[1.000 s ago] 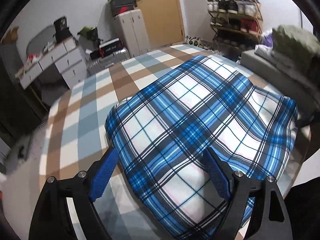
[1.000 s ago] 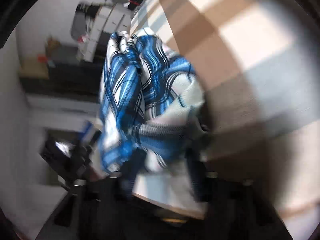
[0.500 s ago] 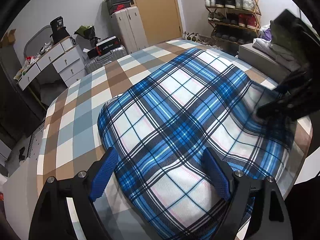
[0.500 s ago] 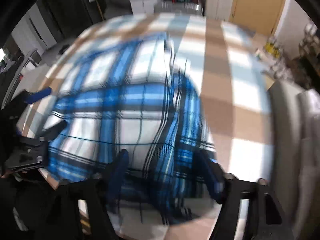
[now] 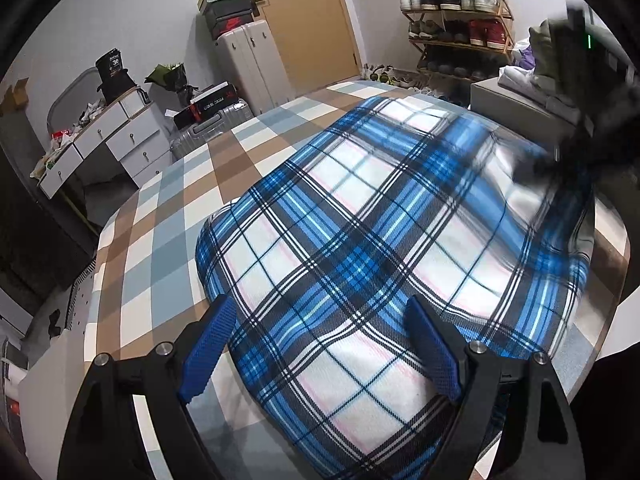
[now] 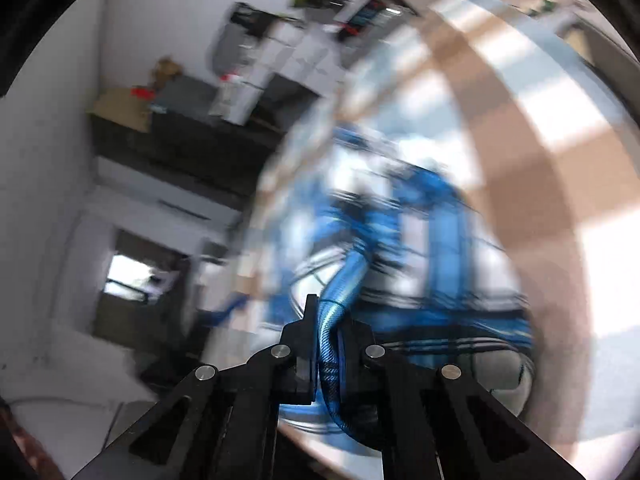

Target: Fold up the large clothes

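Note:
A large blue, white and black plaid garment (image 5: 380,240) lies spread over the checked bed (image 5: 168,216). My left gripper (image 5: 320,308) hovers open over its near edge, with cloth below the blue pads (image 5: 208,344) but nothing pinched. At the garment's far right corner my right gripper (image 5: 560,160) shows as a dark blur. In the right wrist view that gripper (image 6: 326,312) is closing, and its jaws press on a bunched fold of the plaid garment (image 6: 440,240). The rest of the cloth trails away over the bed (image 6: 520,120), blurred.
Beyond the bed stand a white dresser (image 5: 108,136) with clutter, grey suitcases (image 5: 248,64) topped with boxes, a wooden door (image 5: 308,12) and a shoe rack (image 5: 452,12). A low bench (image 5: 516,100) with piled clothes sits by the bed's right side.
My right gripper went from open over the garment's edge to closed on a fold, and its view swung round. The far right corner of the cloth has shifted. The left gripper has held still.

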{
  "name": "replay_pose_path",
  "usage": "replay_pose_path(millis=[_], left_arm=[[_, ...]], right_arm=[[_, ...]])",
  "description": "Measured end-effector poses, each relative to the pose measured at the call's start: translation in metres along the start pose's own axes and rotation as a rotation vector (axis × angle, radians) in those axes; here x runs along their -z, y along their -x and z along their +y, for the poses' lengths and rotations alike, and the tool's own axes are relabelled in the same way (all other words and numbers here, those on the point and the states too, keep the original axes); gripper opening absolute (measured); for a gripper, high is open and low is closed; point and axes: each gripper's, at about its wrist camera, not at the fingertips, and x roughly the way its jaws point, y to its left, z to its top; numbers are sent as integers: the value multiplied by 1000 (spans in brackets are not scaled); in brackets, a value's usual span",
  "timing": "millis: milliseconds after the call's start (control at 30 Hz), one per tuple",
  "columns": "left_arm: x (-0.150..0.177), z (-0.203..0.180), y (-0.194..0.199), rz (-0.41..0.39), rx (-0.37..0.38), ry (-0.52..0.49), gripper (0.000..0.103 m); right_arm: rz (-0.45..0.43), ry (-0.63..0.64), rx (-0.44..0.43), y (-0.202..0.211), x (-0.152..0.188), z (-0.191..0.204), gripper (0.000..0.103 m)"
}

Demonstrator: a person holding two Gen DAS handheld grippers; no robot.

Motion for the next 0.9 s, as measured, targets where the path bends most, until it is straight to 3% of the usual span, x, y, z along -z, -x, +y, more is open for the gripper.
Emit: replay_pose_path(millis=[100,200,300,367,433,467,600,700,800,900], left_arm=[[0,-1,-1,6,5,7,84],[-1,-1,0,7,6,12,84],[-1,0,0,10,12,22,84],[-1,0,-1,12,14,26,84],[-1,-1,-2,16,12,27,84],[-2,-1,-2,17,11,28,84],[-2,-4,-3,20,8,24,84],[-3,-2,-3,21,11,17,84],[-4,4,2,-7,2,-6,84],[-2,10,3,-8,-14,-8,84]], right_arm=[[26,-146,-16,0,14,-43,11],[22,-129,29,11,19,-47,13],[-16,-23,95,27,13,-26,32],[-86,47,152,39,13,-8,56],[-142,83,260,42,13,-2,64],[-120,83,323,36,13,-5,64],[-8,57,317,5,20,-13,58],[20,29,213,-8,28,-8,57],[85,-11,100,-27,35,-2,46],[134,-54,33,-43,43,1,45]])
